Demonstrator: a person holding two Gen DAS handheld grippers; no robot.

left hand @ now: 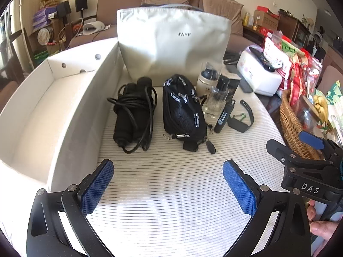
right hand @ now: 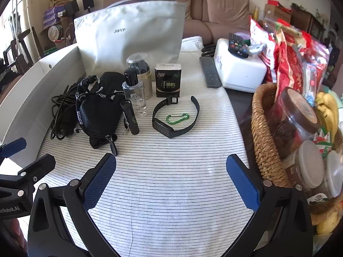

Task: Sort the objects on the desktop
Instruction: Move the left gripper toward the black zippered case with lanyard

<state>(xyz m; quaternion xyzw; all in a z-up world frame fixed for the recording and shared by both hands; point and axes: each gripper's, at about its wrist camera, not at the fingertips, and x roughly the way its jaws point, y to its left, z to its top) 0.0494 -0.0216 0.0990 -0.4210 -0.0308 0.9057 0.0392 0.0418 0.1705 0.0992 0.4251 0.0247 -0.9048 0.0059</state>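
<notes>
Desktop objects lie in a row on the striped cloth [right hand: 171, 192] covering the surface: a black power adapter [left hand: 131, 115] with its cable, a black mesh pouch [left hand: 182, 111], a clear bottle [right hand: 135, 94], a black box [right hand: 167, 82], a black wristband [right hand: 174, 115] around a green carabiner [right hand: 178, 118]. Left hand-held gripper [left hand: 168, 189] and right hand-held gripper [right hand: 171, 184] hover spread wide, holding nothing. A white tote bag [left hand: 174, 40] stands behind, a white box [left hand: 27, 115] to the left.

Matt striped cloth [right hand: 171, 182], glossy green metal carabiner [right hand: 178, 118], woven wicker basket [right hand: 264, 150]

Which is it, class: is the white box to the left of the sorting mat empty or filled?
Empty: the white box shows only bare floor and walls in the left wrist view.
</notes>
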